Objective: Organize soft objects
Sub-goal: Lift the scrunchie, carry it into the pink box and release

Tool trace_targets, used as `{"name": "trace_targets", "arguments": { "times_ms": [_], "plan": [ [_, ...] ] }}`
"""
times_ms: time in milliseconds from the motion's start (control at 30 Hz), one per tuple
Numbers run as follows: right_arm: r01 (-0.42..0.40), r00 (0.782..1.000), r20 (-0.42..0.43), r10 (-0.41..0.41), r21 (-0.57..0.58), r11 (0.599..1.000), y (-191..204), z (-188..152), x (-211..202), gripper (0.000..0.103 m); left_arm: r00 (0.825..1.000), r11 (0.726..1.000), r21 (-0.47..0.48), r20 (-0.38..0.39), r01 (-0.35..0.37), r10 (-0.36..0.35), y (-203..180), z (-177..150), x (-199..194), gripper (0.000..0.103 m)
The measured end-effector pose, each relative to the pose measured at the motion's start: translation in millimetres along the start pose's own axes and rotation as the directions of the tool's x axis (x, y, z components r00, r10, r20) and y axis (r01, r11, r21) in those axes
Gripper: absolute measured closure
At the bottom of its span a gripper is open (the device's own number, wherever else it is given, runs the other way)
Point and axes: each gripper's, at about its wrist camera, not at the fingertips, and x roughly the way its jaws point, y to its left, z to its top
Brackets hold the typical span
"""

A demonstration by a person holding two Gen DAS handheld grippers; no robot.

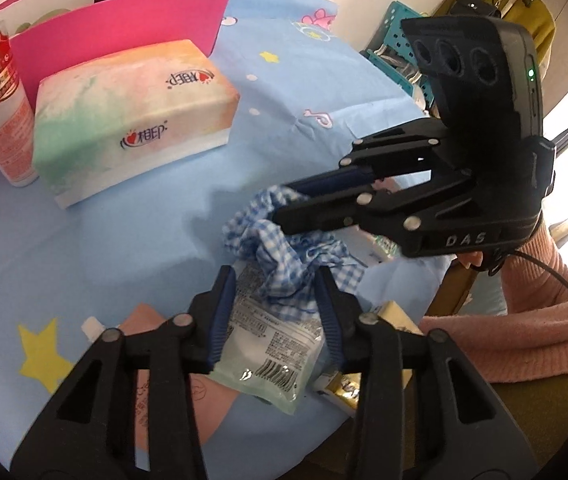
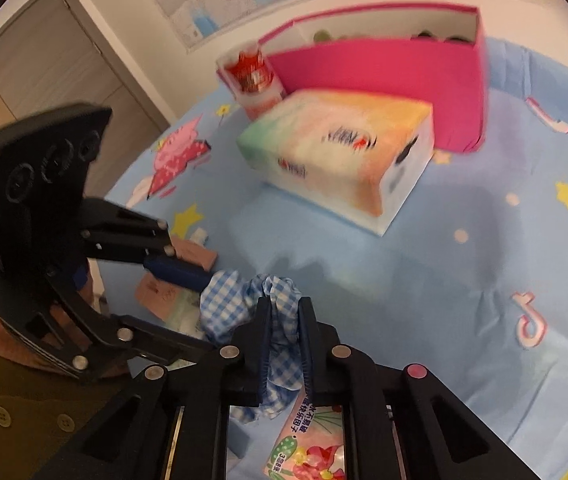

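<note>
A blue-and-white checked cloth scrunchie (image 1: pixel 284 264) lies bunched on a pale green tissue packet (image 1: pixel 272 344) on the blue bedsheet. My right gripper (image 2: pixel 284 304) is shut on the scrunchie (image 2: pixel 280 320); in the left wrist view it (image 1: pixel 280 204) reaches in from the right. My left gripper (image 1: pixel 276 284) is open, its fingers either side of the tissue packet and the scrunchie's near edge. In the right wrist view the left gripper (image 2: pixel 208 312) comes in from the left, one blue pad (image 2: pixel 180 272) touching the cloth.
A pastel tissue box (image 1: pixel 136 120) stands beyond, with a white-and-orange bottle (image 1: pixel 0 112) to its left and an open pink box (image 1: pixel 116 16) behind. A pink packet (image 1: pixel 188 396) and a yellow item (image 1: pixel 395 320) lie near the bed edge. A flowered packet (image 2: pixel 307 440) lies under my right gripper.
</note>
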Motion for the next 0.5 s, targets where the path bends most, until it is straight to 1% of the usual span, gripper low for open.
{"name": "trace_targets", "arguments": {
  "times_ms": [133, 233, 433, 500],
  "plan": [
    [0.003, 0.998, 0.061, -0.003, 0.003, 1.0, 3, 5, -18, 0.091, 1.0, 1.0, -0.004, 0.019, 0.008, -0.008, 0, 4, -4, 0.066],
    [0.012, 0.995, 0.1, -0.013, 0.006, 1.0, 2, 10, -30, 0.091, 0.999, 1.0, 0.006, 0.054, 0.006, -0.006, -2, 8, -12, 0.066],
    [0.026, 0.984, 0.174, -0.027, 0.008, 1.0, 1, 29, -50, 0.091, 0.99, 1.0, 0.023, 0.141, -0.015, 0.012, -2, 26, -38, 0.066],
    [0.039, 0.977, 0.208, -0.04, 0.006, 0.999, -1, 41, -60, 0.091, 0.984, 0.999, 0.021, 0.175, -0.037, 0.033, -1, 36, -47, 0.066]
  ]
}}
